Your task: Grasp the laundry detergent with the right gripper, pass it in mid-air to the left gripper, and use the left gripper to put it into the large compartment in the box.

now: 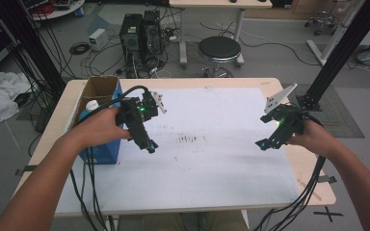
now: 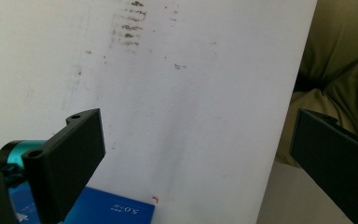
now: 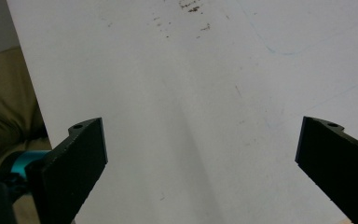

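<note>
1. Left gripper (image 1: 150, 146) hangs over the white sheet (image 1: 212, 159), just right of the blue box (image 1: 101, 149). Jaws wide apart, nothing between them.
2. Right gripper (image 1: 262, 144) is over the sheet's right part, well apart from the left. Jaws also wide, nothing held.
3. Both point down and inward at the bare middle of the sheet, so this reads as a ready pose rather than a reach.
4. Nearest thing is the blue box, open top, at the table's (image 1: 183, 83) left edge. A bottle (image 1: 91, 107) with a white cap stands inside it, probably kept there so the sheet stays free.
5. In the left gripper view a corner of the box (image 2: 112, 210) lies just below the jaws, so the left is the likelier one to go for the box or bottle.
6. Brown smudges (image 1: 189, 139) mark the sheet's centre, between the grippers; nothing lies on them.
</note>
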`<state>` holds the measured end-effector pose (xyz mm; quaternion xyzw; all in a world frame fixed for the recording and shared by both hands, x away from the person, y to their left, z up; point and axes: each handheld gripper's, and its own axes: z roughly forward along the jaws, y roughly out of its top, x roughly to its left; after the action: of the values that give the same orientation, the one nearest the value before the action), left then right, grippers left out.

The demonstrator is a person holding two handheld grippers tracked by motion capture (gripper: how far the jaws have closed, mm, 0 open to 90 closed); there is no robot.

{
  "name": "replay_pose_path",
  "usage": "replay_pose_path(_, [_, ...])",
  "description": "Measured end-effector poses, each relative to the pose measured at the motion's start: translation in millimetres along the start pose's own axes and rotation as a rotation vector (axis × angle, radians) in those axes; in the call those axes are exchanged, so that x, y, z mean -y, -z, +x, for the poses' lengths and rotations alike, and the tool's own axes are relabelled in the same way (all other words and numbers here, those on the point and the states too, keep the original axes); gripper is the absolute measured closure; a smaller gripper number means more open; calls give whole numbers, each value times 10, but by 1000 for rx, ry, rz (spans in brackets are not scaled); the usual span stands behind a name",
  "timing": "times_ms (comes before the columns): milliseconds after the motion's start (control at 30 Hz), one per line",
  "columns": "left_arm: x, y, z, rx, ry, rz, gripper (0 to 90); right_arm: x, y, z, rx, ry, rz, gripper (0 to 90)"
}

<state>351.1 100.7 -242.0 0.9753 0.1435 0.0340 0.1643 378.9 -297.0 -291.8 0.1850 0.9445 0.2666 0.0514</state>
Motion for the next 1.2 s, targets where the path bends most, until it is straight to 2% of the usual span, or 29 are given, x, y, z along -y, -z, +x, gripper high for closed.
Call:
replay_pose_path(100, [-8, -23, -2, 15, -20, 1, 34, -26, 0, -39, 5, -2, 14, 10])
replay_pose_path(200, [-14, -31, 8, 19, -21, -6, 34, -44, 8, -75, 10, -5, 17, 10])
replay_pose_path(333, [-30, -54, 28, 26, -30, -5, 34, -88, 47, -187, 23, -19, 23, 10])
replay_pose_path(400, [-37, -65, 35, 29, -32, -3, 34, -141, 79, -286, 35, -14, 43, 10])
replay_pose_path(433, [-42, -66, 35, 28, -37, -3, 34, -141, 79, -286, 35, -14, 43, 10])
replay_pose_path(467, [-44, -65, 33, 27, -39, -6, 34, -174, 104, -350, 42, -16, 48, 10])
replay_pose_path(567, [-42, -65, 34, 23, -41, -16, 34, -196, 115, -411, 47, -27, 56, 10])
replay_pose_path(1200, [-43, -68, 21, 13, -52, -9, 34, -185, 111, -420, 51, -29, 62, 10])
